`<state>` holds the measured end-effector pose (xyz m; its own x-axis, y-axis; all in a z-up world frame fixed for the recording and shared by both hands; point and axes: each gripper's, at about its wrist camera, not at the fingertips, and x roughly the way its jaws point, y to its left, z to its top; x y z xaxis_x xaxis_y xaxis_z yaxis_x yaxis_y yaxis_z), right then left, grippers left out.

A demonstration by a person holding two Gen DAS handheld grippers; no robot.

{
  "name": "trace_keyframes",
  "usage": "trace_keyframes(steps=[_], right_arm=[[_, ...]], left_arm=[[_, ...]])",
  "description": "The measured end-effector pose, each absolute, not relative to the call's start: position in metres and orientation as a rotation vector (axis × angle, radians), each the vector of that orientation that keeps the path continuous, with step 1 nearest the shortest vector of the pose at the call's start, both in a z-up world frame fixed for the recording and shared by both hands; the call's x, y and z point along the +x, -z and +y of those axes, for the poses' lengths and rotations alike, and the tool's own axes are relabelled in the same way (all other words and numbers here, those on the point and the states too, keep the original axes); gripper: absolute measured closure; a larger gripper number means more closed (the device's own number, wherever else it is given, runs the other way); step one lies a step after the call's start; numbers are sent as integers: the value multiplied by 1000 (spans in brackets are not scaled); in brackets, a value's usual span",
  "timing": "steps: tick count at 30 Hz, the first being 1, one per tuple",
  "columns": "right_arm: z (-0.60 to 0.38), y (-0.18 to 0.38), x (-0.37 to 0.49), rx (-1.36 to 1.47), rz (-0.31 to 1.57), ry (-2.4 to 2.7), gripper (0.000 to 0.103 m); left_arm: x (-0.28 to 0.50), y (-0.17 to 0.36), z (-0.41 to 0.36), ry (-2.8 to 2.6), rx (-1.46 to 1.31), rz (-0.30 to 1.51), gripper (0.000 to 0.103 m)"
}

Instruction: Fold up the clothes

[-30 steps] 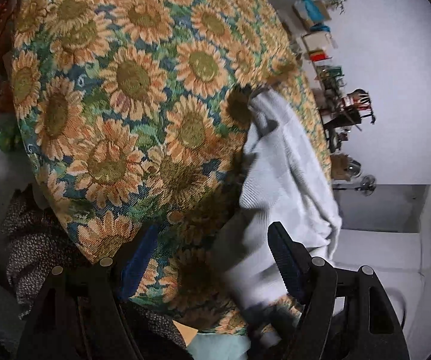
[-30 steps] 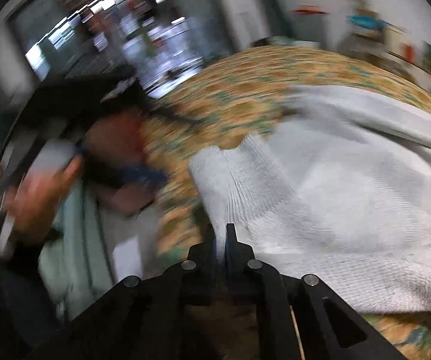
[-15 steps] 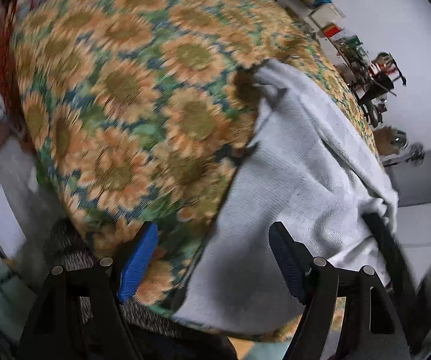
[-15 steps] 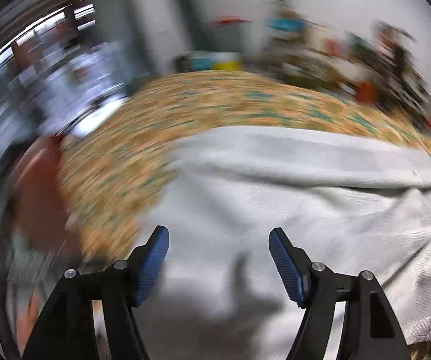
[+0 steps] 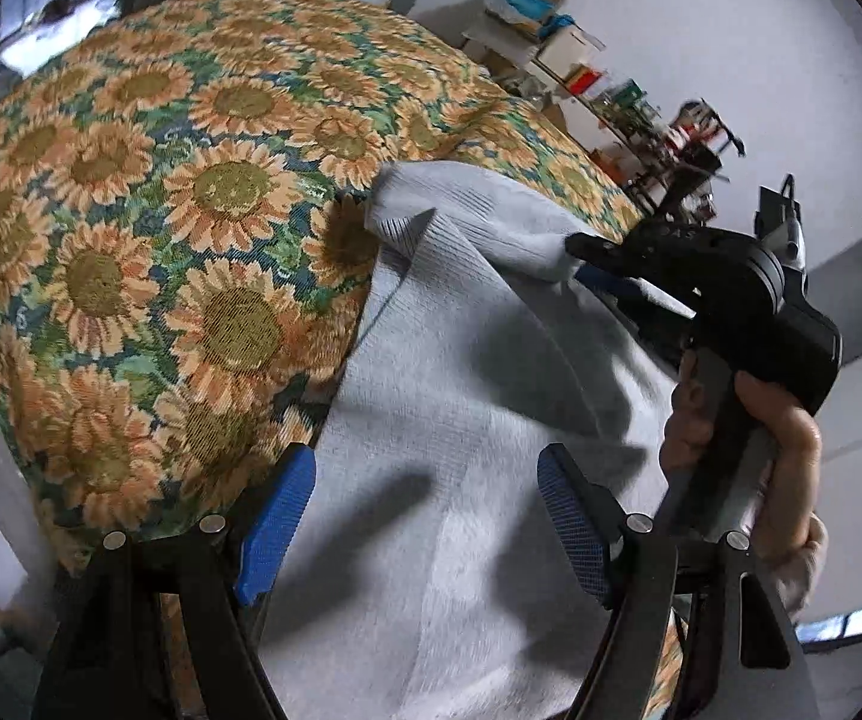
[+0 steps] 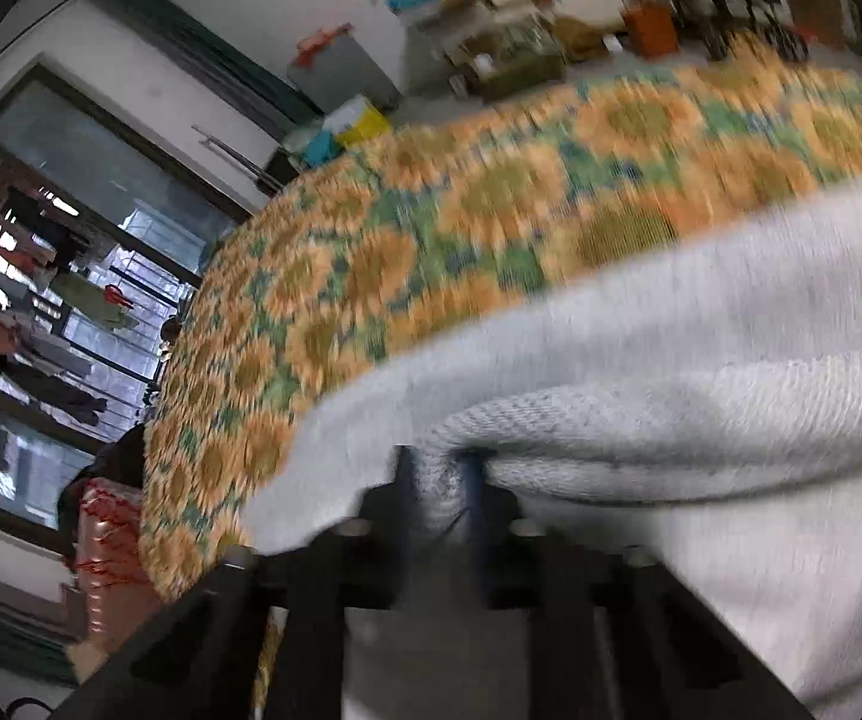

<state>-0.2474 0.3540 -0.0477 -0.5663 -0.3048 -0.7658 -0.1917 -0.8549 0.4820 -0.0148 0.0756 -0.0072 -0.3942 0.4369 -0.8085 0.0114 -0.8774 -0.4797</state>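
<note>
A pale grey sweater (image 5: 460, 420) lies on the sunflower cloth (image 5: 191, 240). The right gripper (image 6: 439, 480), closing, pinches a sweater fold. The left gripper (image 5: 425, 522) hangs spread above it, empty.

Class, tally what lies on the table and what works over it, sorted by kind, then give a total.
Pale grey knitted garment: 1
Sunflower tablecloth: 1
Handheld grippers: 2, left gripper and right gripper
Total: 4
</note>
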Motion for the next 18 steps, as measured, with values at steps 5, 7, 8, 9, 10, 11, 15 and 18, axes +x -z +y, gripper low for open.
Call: trace_keyframes(steps=[5, 7, 8, 9, 10, 11, 15, 18], right_arm=[[340, 3, -299, 1274, -429, 2802, 96], [344, -12, -327, 1225, -381, 2889, 97], [347, -20, -341, 1203, -361, 2937, 97], [350, -26, -356, 1187, -339, 2980, 97], [354, -25, -369, 1201, -317, 3004, 90], [356, -22, -379, 1243, -301, 3001, 84], [358, -9, -378, 1334, -240, 2868, 49], [344, 4, -370, 1349, -70, 2767, 47]], left_arm=[[-39, 6, 68, -2409, -1514, -784, 26], [-52, 1, 67, -2440, -1509, -889, 26], [-61, -3, 67, -2460, -1497, -959, 26], [-71, -8, 68, -2474, -1474, -1035, 26], [-79, -11, 71, -2480, -1467, -1077, 26], [-89, -14, 76, -2491, -1474, -1102, 26], [-121, -16, 103, -2469, -1572, -955, 26], [-124, -1, 112, -2439, -1676, -881, 26]])
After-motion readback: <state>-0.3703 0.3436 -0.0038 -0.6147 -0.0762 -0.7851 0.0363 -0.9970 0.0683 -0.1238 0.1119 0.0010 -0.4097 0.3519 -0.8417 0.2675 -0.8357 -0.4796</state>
